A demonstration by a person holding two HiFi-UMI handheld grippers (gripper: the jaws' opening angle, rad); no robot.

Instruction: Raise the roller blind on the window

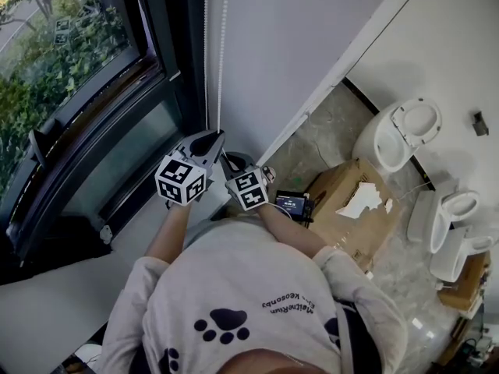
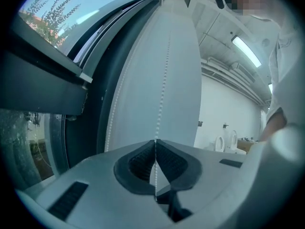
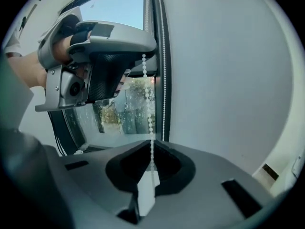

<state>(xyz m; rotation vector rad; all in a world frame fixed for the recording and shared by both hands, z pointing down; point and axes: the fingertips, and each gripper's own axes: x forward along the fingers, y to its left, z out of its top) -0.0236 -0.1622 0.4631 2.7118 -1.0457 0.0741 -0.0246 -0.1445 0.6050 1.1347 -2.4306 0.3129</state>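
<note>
Pinched fingers on both sides: the left gripper [image 2: 155, 144] has its pads [image 2: 139, 163] closed on the bead chain [image 2: 163, 87], and the right gripper [image 3: 151, 151] nips the same strand lower down. That chain hangs against the white wall [image 1: 312, 22], just beside the right edge of the window [image 1: 78, 76] frame.

I judge this as mid-pull, a hand-over-hand haul on the chain. Next, I would let one gripper go, keep the other clamped so the strand cannot run back, re-grip higher and draw straight down along the wall. Beads are small, so the jaws need to meet squarely on them.

From the head view I get two strands side by side, plus a toilet [image 1: 398, 135] and a cardboard box [image 1: 343, 209] on the floor behind. Only the right gripper view shows the left gripper clamped on the strand above. Neither gripper view nor the head view shows the blind's fabric, so I cannot tell how far up it is.
</note>
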